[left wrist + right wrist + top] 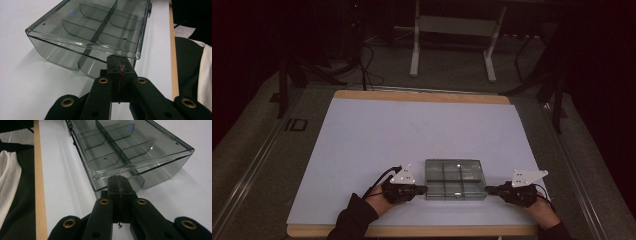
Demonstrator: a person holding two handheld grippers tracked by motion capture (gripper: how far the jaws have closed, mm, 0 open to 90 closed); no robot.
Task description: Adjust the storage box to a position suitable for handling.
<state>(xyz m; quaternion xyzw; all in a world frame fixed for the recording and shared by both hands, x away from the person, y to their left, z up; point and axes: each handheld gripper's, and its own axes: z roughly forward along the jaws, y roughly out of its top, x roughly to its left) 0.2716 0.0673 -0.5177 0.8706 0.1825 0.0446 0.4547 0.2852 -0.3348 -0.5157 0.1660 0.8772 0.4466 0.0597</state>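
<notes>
1. Left gripper [424,189] sits at the left side of the clear compartment box [455,179], its jaws pressed together with nothing between them; in the left gripper view the closed tips [117,65] lie right at the lower edge of the box's side [82,37], touching or nearly so, I cannot tell which.
2. Right gripper [488,190] mirrors it at the right side, jaws likewise pressed together and empty; in the right gripper view its tips [119,185] meet the near corner of the box [130,150] under the lid's rim.
3. The box rests flat near the front edge of the white table top [377,135], lid down, its inner dividers showing through the clear plastic.
4. Judging by the symmetric placing, the two closed tips bracket the box from both sides, probably to steady or square it, or to find the lid's edge before prying it up.
5. Both of the person's hands come in low from the near edge, keeping the grippers level with the box's sides.
</notes>
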